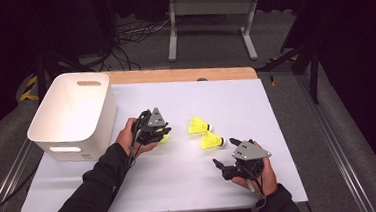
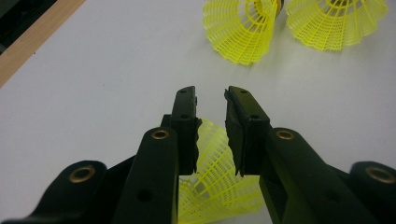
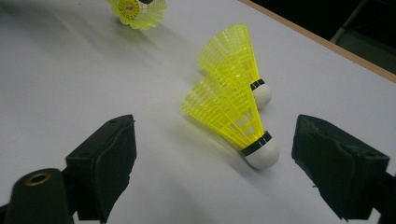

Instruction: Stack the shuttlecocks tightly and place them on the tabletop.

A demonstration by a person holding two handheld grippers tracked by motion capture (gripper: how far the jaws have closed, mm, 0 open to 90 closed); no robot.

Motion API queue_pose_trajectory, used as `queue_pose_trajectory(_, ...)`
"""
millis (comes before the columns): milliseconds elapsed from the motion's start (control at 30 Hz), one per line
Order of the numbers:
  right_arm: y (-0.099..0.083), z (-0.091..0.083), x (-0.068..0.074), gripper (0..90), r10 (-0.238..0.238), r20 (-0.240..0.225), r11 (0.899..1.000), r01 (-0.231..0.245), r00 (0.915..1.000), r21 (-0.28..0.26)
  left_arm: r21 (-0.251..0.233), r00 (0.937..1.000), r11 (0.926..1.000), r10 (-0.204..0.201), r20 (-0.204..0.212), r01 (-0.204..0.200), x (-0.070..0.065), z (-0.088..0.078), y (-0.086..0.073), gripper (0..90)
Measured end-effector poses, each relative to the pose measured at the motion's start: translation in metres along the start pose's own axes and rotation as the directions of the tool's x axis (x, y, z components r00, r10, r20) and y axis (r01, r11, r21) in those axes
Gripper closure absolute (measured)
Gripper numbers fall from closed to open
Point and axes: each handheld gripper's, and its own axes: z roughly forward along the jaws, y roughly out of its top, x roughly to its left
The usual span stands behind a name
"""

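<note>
Left gripper [image 1: 162,134] low over white desk [image 1: 181,176], jaws a little apart, yellow shuttlecock [image 2: 219,186] between them, skirt edges touching pads. Right gripper [image 1: 224,153] spread wide, holding nothing. White bin [image 1: 71,114] at desk's left edge. Two more shuttlecocks [image 1: 205,133] lying mid-desk, between grippers.

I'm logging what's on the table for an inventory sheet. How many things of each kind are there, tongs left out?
Yellow shuttlecocks: 3, two lying side by side and one between the jaws of the left tongs
White bin: 1
Total: 4
</note>
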Motion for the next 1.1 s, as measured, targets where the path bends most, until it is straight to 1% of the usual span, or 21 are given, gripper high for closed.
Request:
queue_pose_trajectory(67,0.000,0.000,0.000,14.8,-0.001,-0.003,1.000,0.001,1.0000,0.003,-0.008,1.0000,1.0000,0.003,-0.004,-0.003,0.000,-0.001,0.000,73.5)
queue_pose_trajectory(133,-0.001,0.000,-0.001,14.8,0.002,-0.004,1.000,-0.002,1.0000,0.004,-0.013,0.9998,0.9999,0.000,-0.020,-0.001,0.001,-0.002,0.001,71.9)
queue_pose_trajectory(167,-0.001,0.000,-0.001,14.8,0.002,-0.004,1.000,-0.002,1.0000,0.004,-0.020,0.9999,0.9998,-0.003,-0.010,0.003,0.002,-0.003,0.001,71.4)
queue_pose_trajectory(233,0.000,0.001,-0.001,14.8,0.002,-0.003,1.000,-0.002,1.0000,0.004,-0.016,0.9999,0.9999,-0.002,-0.012,0.002,0.001,-0.005,0.002,71.9)
queue_pose_trajectory(267,0.000,0.001,-0.001,14.8,0.004,-0.004,1.000,-0.003,1.0000,0.005,-0.027,0.9999,0.9996,-0.006,-0.012,0.006,0.001,-0.006,0.003,71.4)
queue_pose_trajectory(300,0.000,0.001,0.000,14.8,0.001,-0.006,1.000,-0.001,1.0000,0.005,-0.031,0.9999,0.9995,-0.011,-0.003,0.011,0.001,-0.006,0.004,71.1)
queue_pose_trajectory(333,0.000,0.001,0.000,14.8,0.000,-0.006,1.000,0.000,1.0000,0.006,-0.025,0.9999,0.9997,-0.008,-0.007,0.008,0.000,-0.007,0.004,71.5)
queue_pose_trajectory(367,-0.001,0.001,0.000,14.8,0.001,-0.007,1.000,-0.001,1.0000,0.006,-0.020,0.9998,0.9998,0.005,-0.019,-0.006,0.001,-0.007,0.005,71.6)
queue_pose_trajectory(400,-0.001,0.001,0.000,14.8,-0.001,-0.007,1.000,0.001,1.0000,0.008,-0.006,0.9997,1.0000,0.006,-0.022,-0.007,0.001,-0.006,0.005,71.6)
queue_pose_trajectory(433,-0.001,0.001,0.000,14.8,0.001,-0.012,1.000,-0.001,0.9999,0.010,-0.006,0.9999,1.0000,0.004,-0.016,-0.004,0.002,-0.005,0.004,71.6)
queue_pose_trajectory(500,-0.001,0.001,0.000,14.8,-0.002,-0.013,1.000,0.002,0.9999,0.012,0.006,0.9999,0.9998,-0.016,0.004,0.016,0.004,-0.003,0.002,71.6)
queue_pose_trajectory(567,-0.001,0.001,0.000,14.8,-0.001,-0.012,1.000,0.001,0.9999,0.010,-0.001,0.9998,0.9998,-0.021,0.005,0.021,0.004,-0.002,0.000,70.8)
queue_pose_trajectory(600,-0.001,0.001,0.000,14.8,0.000,-0.011,1.000,0.000,0.9999,0.010,-0.001,0.9998,0.9998,-0.021,0.005,0.021,0.004,-0.002,0.000,71.5)
queue_pose_trajectory(633,-0.001,0.001,0.000,14.7,0.001,-0.012,1.000,-0.001,0.9999,0.009,-0.004,0.9999,0.9999,-0.011,-0.001,0.011,0.003,-0.002,0.001,71.6)
queue_pose_trajectory(733,-0.001,0.001,0.000,14.7,-0.001,-0.011,1.000,0.001,0.9999,0.010,-0.005,0.9999,0.9999,-0.014,-0.002,0.014,0.002,-0.004,0.001,71.3)
queue_pose_trajectory(767,-0.001,0.001,0.000,14.8,-0.001,-0.010,1.000,0.001,0.9999,0.011,0.001,0.9999,1.0000,-0.010,0.008,0.010,0.002,-0.005,0.001,71.6)
queue_pose_trajectory(833,-0.001,0.001,0.000,14.7,-0.001,-0.011,1.000,0.001,0.9999,0.011,-0.005,1.0000,1.0000,-0.006,0.008,0.006,0.003,-0.005,0.000,70.8)
queue_pose_trajectory(867,-0.001,0.001,0.000,14.8,-0.004,-0.011,1.000,0.004,0.9999,0.012,-0.003,0.9997,0.9999,-0.013,0.020,0.013,0.002,-0.005,-0.002,71.0)
queue_pose_trajectory(1033,-0.001,0.001,0.000,14.7,-0.005,-0.007,1.000,0.005,1.0000,0.012,0.000,0.9996,0.9999,-0.014,0.023,0.014,0.000,-0.006,-0.006,70.2)
queue_pose_trajectory(1067,-0.001,0.001,0.000,14.8,-0.006,-0.006,1.000,0.006,1.0000,0.012,-0.006,0.9997,0.9999,-0.014,0.020,0.014,0.001,-0.008,-0.008,70.3)
queue_pose_trajectory(1100,0.000,0.001,0.000,14.7,-0.006,-0.006,1.000,0.006,1.0000,0.011,-0.005,0.9995,0.9998,-0.020,0.025,0.020,0.001,-0.009,-0.009,70.4)
